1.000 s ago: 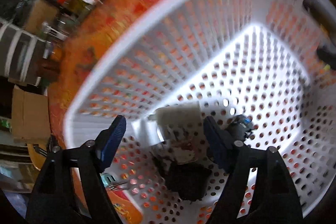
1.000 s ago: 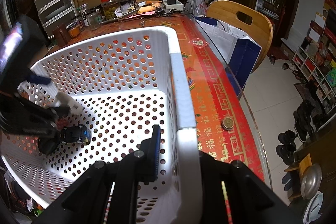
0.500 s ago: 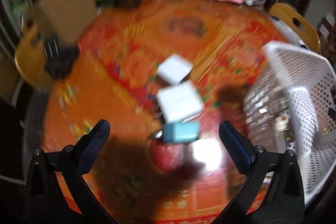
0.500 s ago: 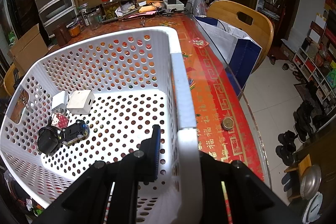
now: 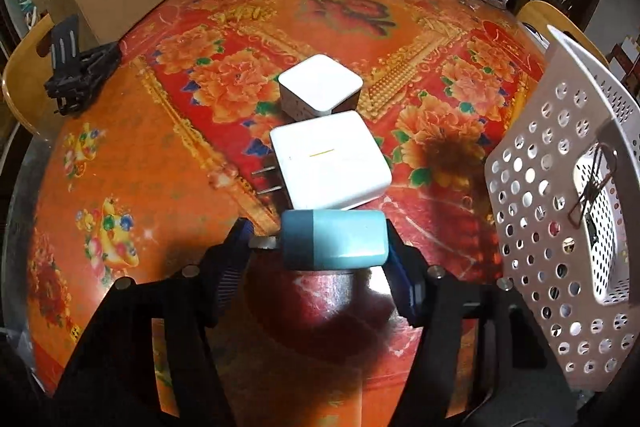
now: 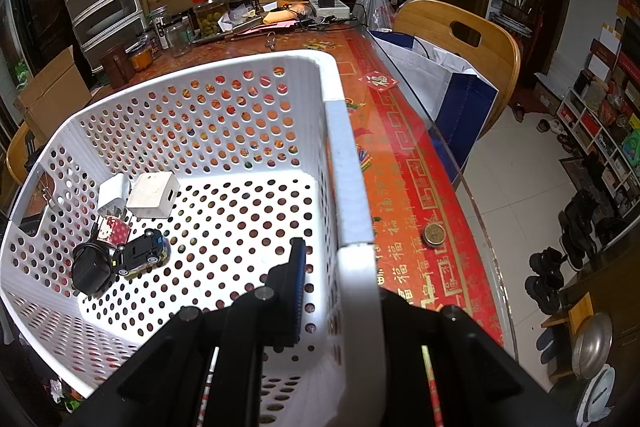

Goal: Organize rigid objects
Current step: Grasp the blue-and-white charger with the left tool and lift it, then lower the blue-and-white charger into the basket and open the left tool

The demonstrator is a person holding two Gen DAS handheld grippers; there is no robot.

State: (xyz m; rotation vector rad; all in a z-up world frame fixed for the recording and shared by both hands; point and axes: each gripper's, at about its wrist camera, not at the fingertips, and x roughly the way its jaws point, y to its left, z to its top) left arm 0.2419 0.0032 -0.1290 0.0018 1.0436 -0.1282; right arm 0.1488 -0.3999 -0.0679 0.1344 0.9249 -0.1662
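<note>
left wrist view, left hand-held gripper [image 5: 320, 247] now out of white basket [image 5: 560, 227], closing around teal charger [image 5: 334, 239], right hand-held gripper [image 6: 340, 287] still clamping basket wall

teal charger [image 5: 334, 239]: flat on table | white adapter [image 5: 330, 161]: touching it | white cube [image 5: 319, 83]: behind

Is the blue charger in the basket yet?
Not yet. The blue charger sits on the table between the left gripper's fingers, outside the white basket.

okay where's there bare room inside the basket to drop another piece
In the white basket, the floor middle and the side nearest the right gripper lie bare. The far-left corner is crowded: two white chargers, toy car, black adapter.
</note>
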